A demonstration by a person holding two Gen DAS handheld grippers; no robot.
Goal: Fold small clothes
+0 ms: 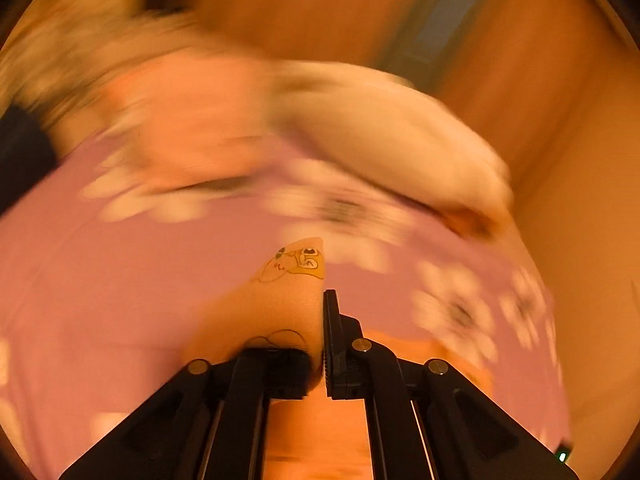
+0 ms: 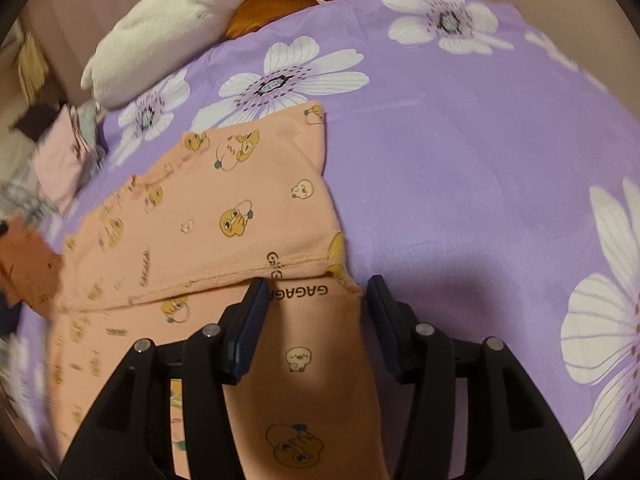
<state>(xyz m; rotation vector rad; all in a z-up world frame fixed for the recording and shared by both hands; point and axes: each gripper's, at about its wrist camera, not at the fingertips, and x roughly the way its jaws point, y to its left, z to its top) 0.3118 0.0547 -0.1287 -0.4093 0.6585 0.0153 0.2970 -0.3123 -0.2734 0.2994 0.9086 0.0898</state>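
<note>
Left gripper [image 1: 322, 320] clamped on one peach garment [image 2: 224, 216]; right gripper [image 2: 316, 300] jaws apart astride its hem. Bare purple sheet [image 2: 460, 184] toward 3 o'clock.

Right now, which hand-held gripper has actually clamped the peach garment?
The left hand-held gripper: shut on the peach garment. The right hand-held gripper stands open astride it.

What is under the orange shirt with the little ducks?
The peach-orange cotton shirt printed with cartoon ducks lies on a purple bedsheet with big white flowers. The sheet shows all around it. Whatever sits directly beneath the shirt is covered, so I can't tell.
</note>
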